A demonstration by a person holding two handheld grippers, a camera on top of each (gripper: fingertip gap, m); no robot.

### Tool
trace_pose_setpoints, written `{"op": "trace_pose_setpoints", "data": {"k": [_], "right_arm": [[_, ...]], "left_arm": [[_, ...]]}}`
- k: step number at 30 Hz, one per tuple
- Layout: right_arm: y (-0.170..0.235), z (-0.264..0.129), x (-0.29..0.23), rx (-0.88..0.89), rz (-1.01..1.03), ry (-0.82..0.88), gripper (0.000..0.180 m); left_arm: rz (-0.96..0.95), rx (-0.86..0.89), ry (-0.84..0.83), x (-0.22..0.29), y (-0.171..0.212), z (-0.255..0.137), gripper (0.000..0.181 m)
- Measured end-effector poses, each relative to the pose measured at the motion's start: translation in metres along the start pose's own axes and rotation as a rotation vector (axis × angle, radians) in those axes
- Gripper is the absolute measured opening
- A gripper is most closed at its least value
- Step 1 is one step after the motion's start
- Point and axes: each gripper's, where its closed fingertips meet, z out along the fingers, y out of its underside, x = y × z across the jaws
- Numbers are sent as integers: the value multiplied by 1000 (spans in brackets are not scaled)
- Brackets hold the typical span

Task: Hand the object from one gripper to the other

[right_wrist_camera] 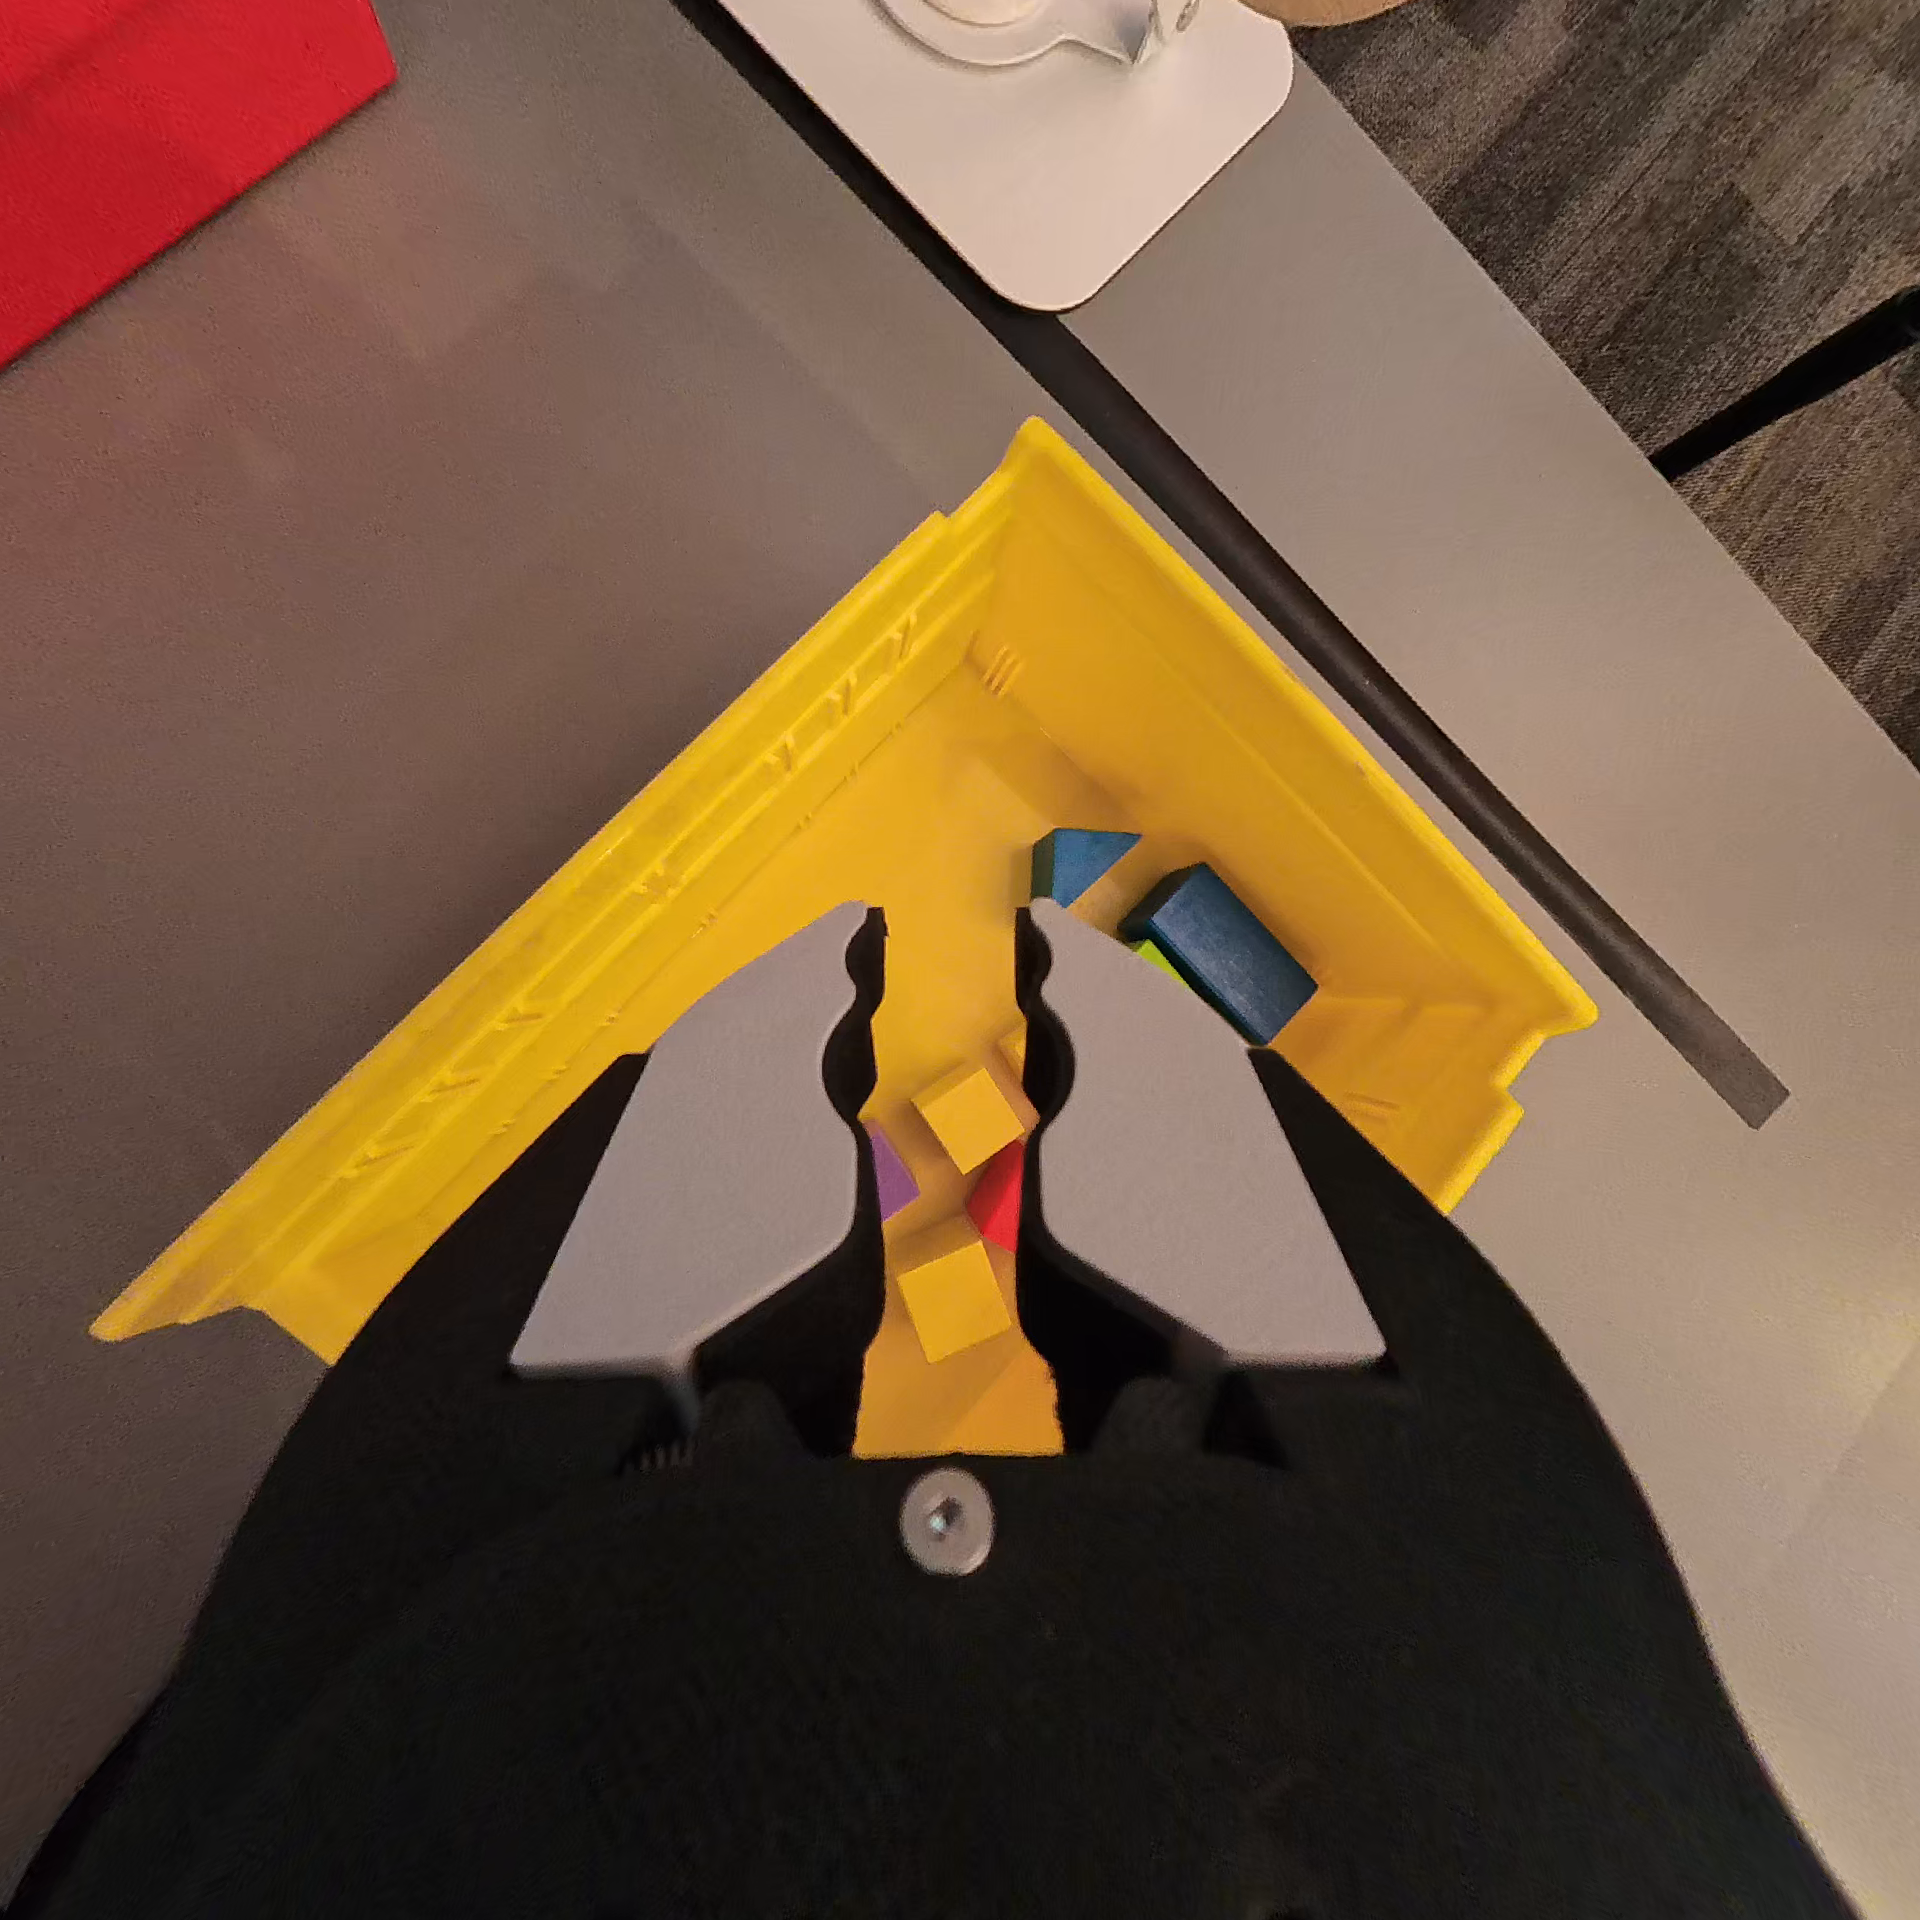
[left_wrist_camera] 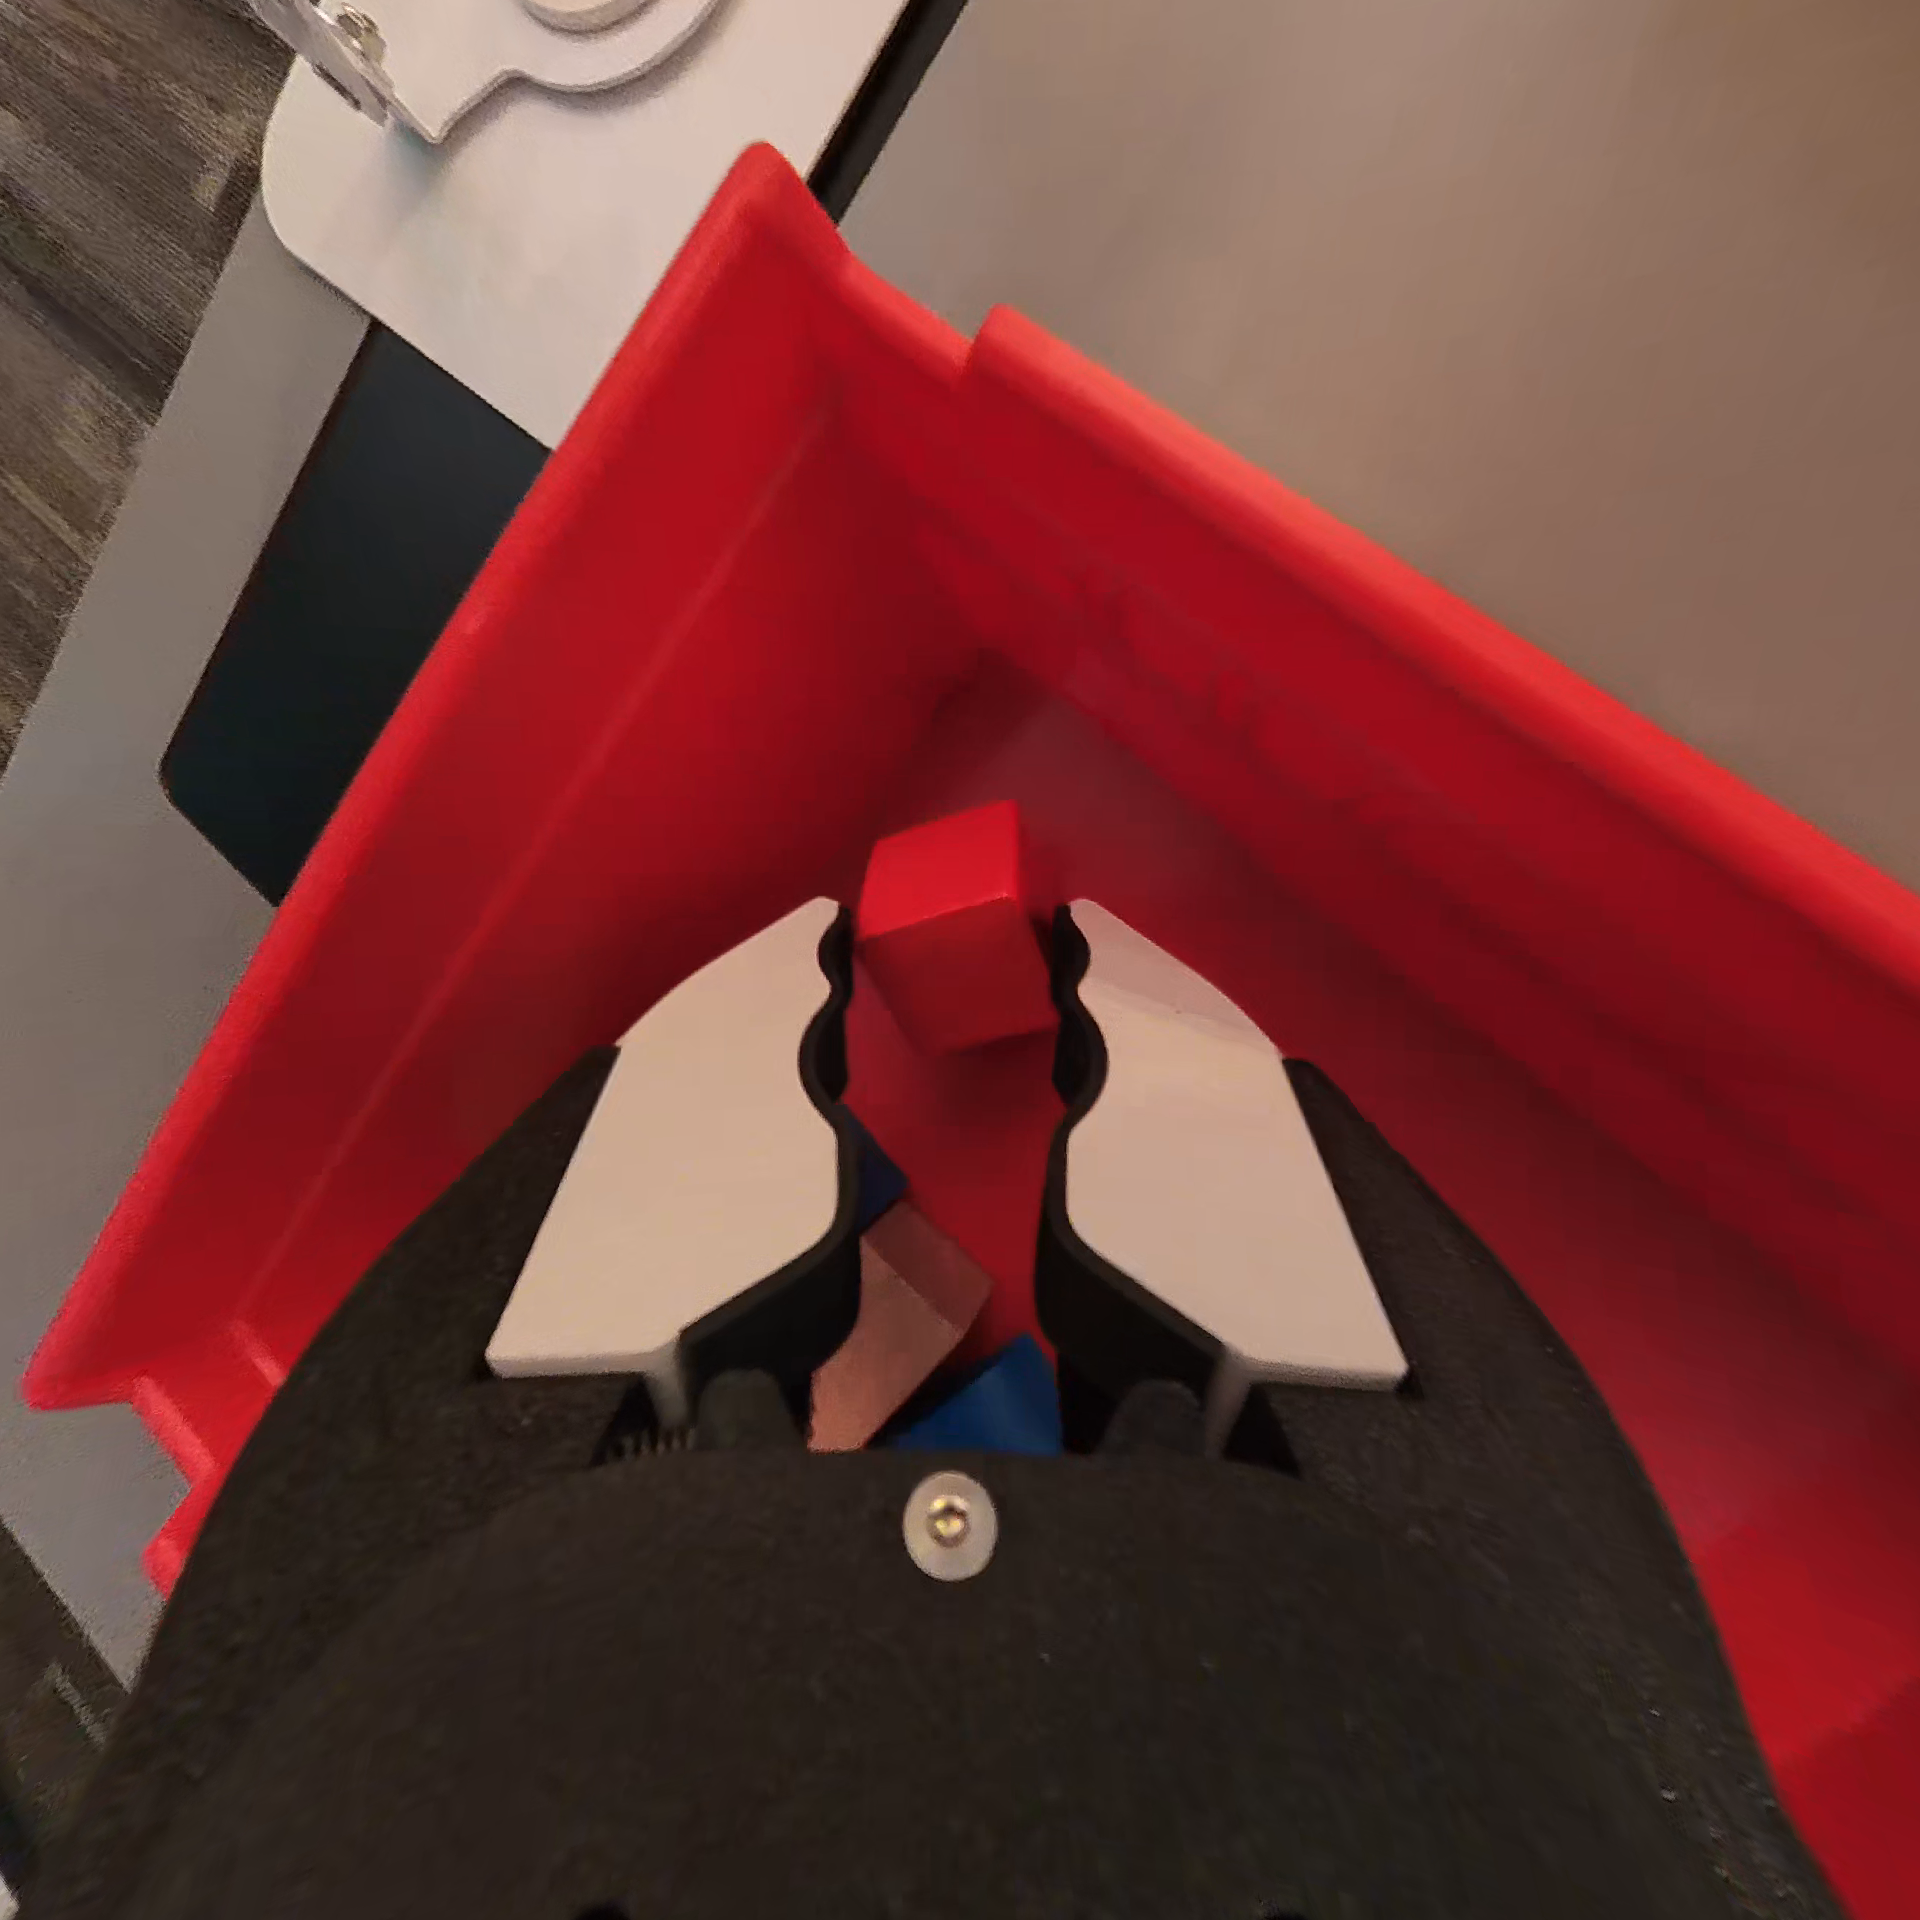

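The left gripper (left_wrist_camera: 951,914) holds a red block (left_wrist_camera: 951,940) between its fingertips, above the inside of a red bin (left_wrist_camera: 1247,675). The block's long axis runs roughly along the fingers, tilted, one end pointing toward the bin's far corner. Below it lie a brown block (left_wrist_camera: 904,1299) and a blue block (left_wrist_camera: 987,1392). The right gripper (right_wrist_camera: 951,914) hangs narrowly parted and empty over a yellow bin (right_wrist_camera: 727,862) of coloured blocks. Both bins stand on a grey table (right_wrist_camera: 416,623); past its edge is grey carpet (right_wrist_camera: 1662,208)

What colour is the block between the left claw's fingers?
Red; the block shows best in the left wrist view, over a red bin.
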Motion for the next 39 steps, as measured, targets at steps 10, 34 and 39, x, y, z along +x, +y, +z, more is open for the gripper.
{"op": "trace_pose_setpoints", "data": {"k": [10,34,39], "right_arm": [[-58,-16,-50,276,-9,-195,25],[-138,-96,-233,485,497,-1716,47],[-138,-99,-237,464,505,-1754,39]], "left_arm": [[-22,272,65,6,-43,-70,36],[458,807,142,161,-141,-237,35],[466,823,158,166,-140,-242,35]]}}
